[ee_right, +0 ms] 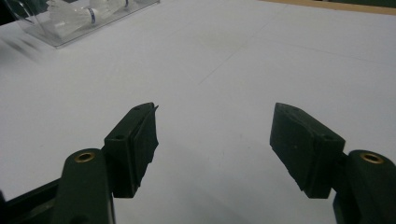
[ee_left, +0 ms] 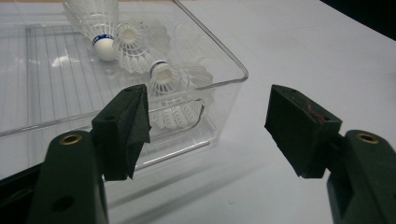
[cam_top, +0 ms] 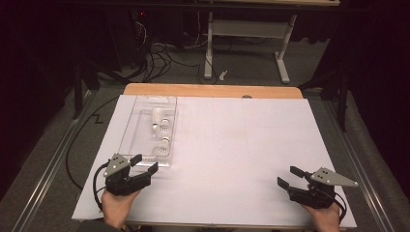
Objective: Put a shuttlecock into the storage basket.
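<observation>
A clear plastic tray [cam_top: 129, 126] lies on the left part of the white table sheet [cam_top: 232, 145]. Three white shuttlecocks [cam_top: 163, 128] with blue-banded corks rest along its right side. My left gripper [cam_top: 146, 163] stands open at the tray's near right corner, with nothing between its jaws. In the left gripper view the open gripper [ee_left: 210, 121] faces the tray's corner [ee_left: 236, 74], and the nearest shuttlecock [ee_left: 180, 88] lies just behind the wall. My right gripper [cam_top: 288, 176] is open and empty over the bare sheet at the front right, as the right gripper view [ee_right: 215, 140] also shows.
The wooden table edge [cam_top: 212, 90] runs along the back. Behind it on the floor are cables [cam_top: 159, 60] and a white frame leg [cam_top: 209, 53]. The tray [ee_right: 84, 28] lies far off at the upper left of the right gripper view.
</observation>
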### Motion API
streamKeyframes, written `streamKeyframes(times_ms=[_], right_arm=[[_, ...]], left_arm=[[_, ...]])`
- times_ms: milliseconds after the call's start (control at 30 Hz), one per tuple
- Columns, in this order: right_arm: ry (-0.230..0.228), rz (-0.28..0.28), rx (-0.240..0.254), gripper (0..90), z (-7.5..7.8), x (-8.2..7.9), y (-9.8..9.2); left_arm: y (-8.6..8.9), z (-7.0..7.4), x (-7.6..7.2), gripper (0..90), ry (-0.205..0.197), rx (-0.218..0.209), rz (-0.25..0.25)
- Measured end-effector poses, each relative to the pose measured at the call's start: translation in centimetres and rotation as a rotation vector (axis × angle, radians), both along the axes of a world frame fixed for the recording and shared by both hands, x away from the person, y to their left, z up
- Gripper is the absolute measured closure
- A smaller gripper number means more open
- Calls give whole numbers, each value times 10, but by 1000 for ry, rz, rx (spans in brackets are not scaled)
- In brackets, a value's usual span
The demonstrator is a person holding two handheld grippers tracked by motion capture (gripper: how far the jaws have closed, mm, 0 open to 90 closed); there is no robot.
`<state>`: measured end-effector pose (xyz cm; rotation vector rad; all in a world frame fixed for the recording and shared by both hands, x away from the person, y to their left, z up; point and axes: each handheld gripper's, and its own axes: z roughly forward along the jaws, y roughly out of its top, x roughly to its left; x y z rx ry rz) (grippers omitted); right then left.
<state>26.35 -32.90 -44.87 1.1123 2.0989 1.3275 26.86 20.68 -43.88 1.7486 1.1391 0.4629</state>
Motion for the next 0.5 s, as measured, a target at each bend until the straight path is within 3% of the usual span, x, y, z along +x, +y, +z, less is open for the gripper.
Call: streamKeyframes(times_ms=[500], right_arm=[[0,0,-1,323,0,0,0]], left_arm=[[0,-5,1,314,16,-3,3]])
